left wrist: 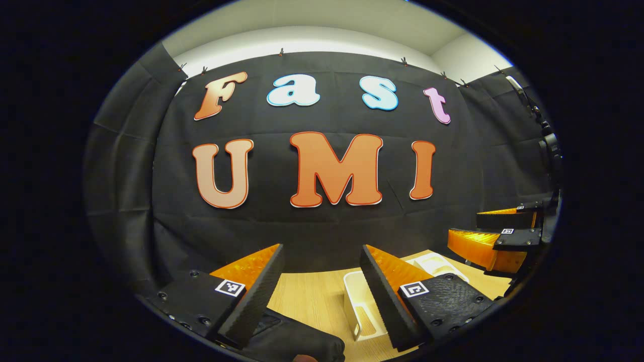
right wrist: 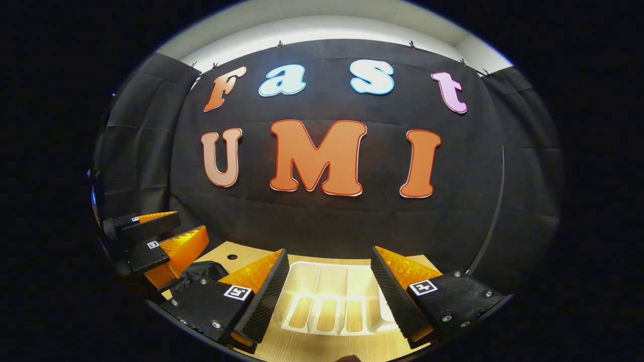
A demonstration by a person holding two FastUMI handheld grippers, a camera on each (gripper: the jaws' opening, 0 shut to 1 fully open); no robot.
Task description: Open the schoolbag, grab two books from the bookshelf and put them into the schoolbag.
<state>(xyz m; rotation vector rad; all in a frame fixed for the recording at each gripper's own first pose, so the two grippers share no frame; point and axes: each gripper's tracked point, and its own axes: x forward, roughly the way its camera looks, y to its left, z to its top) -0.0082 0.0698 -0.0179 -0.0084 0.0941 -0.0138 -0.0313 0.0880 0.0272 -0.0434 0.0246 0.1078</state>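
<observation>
In the left gripper view, the left gripper (left wrist: 322,281) is hanging above the wooden table (left wrist: 312,296) with its fingers spread wide and nothing between them. A black fabric mass, which may be the schoolbag (left wrist: 292,342), is lying at the bottom edge just below the gap. To the right of that, the white bookshelf (left wrist: 357,296) is showing between the fingers, one divider wall facing the camera; I cannot make out any books in it. Farther right, near the table's far edge, the right gripper (left wrist: 495,234) is hovering well apart, its fingers parted.

In the right gripper view, the left gripper (right wrist: 178,231) is sitting at the left rim, parted, over the table's (right wrist: 322,352) corner, with dark fabric (right wrist: 201,274) lying just beside it. In the middle, the right gripper (right wrist: 329,279) is standing open and empty, directly above the bookshelf (right wrist: 327,274), whose upright dividers and slotted floor are showing in the gap. The table's back edge is lying close to the booth wall.
</observation>
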